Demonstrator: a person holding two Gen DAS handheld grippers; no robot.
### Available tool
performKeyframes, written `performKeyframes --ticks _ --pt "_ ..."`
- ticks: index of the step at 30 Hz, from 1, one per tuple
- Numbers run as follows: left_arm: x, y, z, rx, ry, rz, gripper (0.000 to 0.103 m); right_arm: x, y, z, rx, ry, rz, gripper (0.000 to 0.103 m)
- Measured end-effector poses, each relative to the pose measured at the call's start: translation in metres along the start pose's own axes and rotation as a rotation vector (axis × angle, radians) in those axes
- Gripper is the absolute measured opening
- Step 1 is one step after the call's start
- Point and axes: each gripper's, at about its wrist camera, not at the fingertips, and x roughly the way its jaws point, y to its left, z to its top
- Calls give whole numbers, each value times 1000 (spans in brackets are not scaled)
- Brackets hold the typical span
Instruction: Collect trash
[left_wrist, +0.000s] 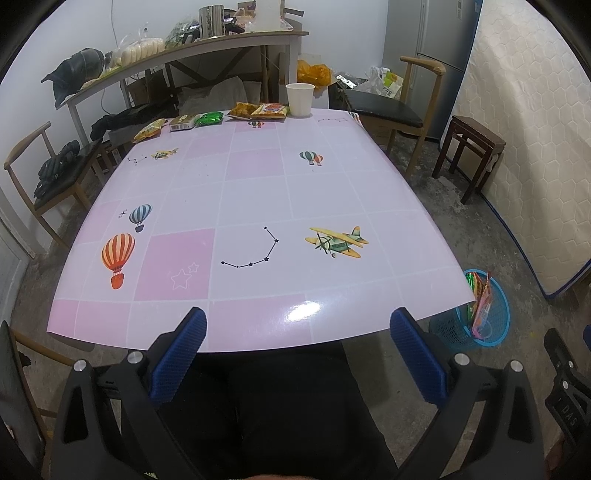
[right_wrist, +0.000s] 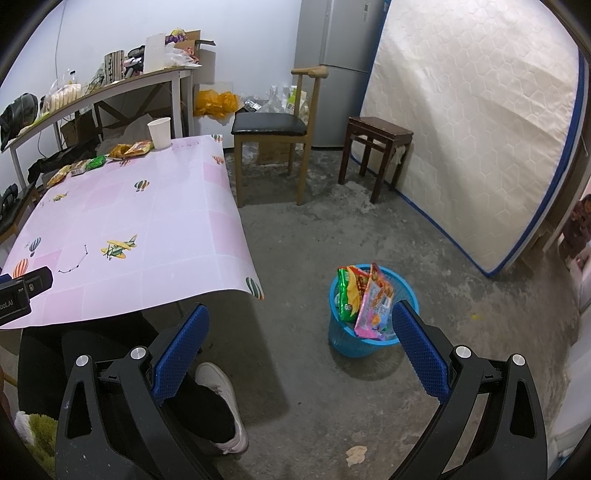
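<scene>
Pink-and-white patterned sheeting covers the surface (left_wrist: 255, 206), along whose far edge a white paper cup (left_wrist: 300, 99) and a row of snack wrappers (left_wrist: 258, 110) are lined up, well apart from both grippers. A blue plastic basket (right_wrist: 343, 332) is seen on the concrete floor just beside the near right corner of the surface, with several wrappers (right_wrist: 364, 302) standing in it. The left hand-held gripper (left_wrist: 297, 354) is held wide apart and empty at the near edge, and the right hand-held gripper (right_wrist: 299, 347) is likewise spread empty above the floor near the basket.
</scene>
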Motion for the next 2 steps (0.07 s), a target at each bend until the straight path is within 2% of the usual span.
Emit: performKeyframes --ticks 2 --pt "0 0 1 1 -1 -1 97 0 0 0 0 -1 -2 95"
